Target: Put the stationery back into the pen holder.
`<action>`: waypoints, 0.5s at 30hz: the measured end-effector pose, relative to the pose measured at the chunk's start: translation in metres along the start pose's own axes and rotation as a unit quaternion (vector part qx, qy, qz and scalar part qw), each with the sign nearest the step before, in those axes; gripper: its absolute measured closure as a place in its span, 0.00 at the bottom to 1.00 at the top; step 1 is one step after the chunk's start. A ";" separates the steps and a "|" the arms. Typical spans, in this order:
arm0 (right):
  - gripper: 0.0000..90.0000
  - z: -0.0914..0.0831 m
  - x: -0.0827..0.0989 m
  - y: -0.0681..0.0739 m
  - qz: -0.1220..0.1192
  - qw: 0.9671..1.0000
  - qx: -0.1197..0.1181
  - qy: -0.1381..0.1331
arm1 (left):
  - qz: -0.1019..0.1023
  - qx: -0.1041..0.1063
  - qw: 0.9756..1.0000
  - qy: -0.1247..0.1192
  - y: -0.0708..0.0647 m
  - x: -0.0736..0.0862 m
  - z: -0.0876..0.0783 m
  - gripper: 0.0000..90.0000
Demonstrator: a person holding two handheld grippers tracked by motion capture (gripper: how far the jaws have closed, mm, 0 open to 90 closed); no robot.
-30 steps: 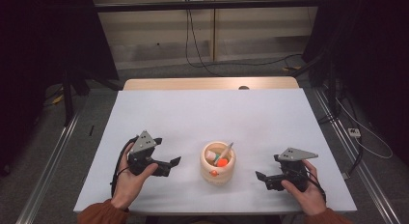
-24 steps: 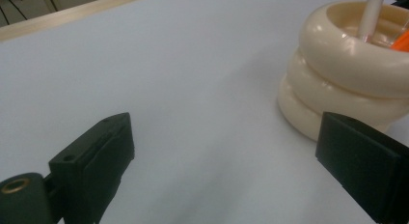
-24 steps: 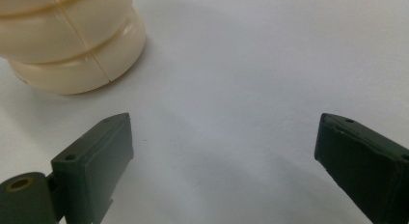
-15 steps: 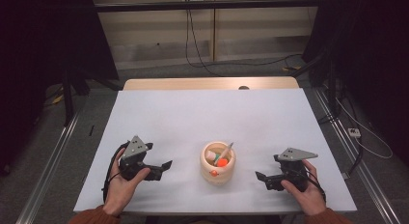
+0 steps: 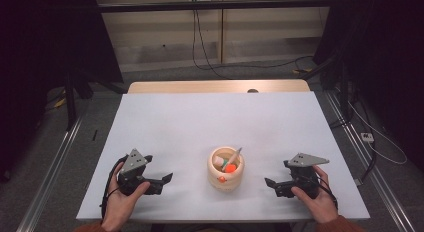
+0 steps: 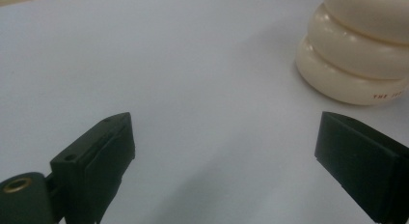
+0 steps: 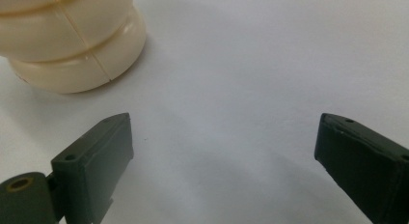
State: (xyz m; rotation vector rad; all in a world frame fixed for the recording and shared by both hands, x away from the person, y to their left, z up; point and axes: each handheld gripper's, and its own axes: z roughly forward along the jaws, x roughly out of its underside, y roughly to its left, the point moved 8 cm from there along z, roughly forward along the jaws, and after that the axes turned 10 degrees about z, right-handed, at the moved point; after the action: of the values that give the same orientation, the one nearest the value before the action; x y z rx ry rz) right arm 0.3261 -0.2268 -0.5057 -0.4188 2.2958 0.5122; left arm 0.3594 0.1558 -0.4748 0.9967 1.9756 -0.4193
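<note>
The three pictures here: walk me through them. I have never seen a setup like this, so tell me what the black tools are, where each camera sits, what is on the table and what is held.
A person sits at a white table with a hand-held two-jaw gripper in each hand: the left gripper and the right gripper. The high view looks down from above the person's side. The other two views come from cameras riding on the grippers, looking out between their own black jaws. Between the grippers stands a cream ribbed pot holding a stick-like tool and something orange. Both grippers are open and hold nothing; the pot's ribbed wall shows near each pair of jaws.
</note>
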 end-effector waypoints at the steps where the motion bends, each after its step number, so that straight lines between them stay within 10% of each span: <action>1: 0.07 0.000 0.000 0.000 0.000 1.000 0.000 0.000 | -0.001 0.000 1.000 0.000 0.000 0.002 0.000 0.07; 15: 0.07 0.000 0.001 -0.001 0.001 1.000 0.001 0.000 | -0.016 0.000 1.000 -0.005 -0.004 0.016 -0.002 0.08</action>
State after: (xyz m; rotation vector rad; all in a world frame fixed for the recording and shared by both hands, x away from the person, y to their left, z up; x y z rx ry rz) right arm 0.3262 -0.2273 -0.5067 -0.4161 2.2977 0.5102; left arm 0.3501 0.1627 -0.4874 0.9626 1.9842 -0.4400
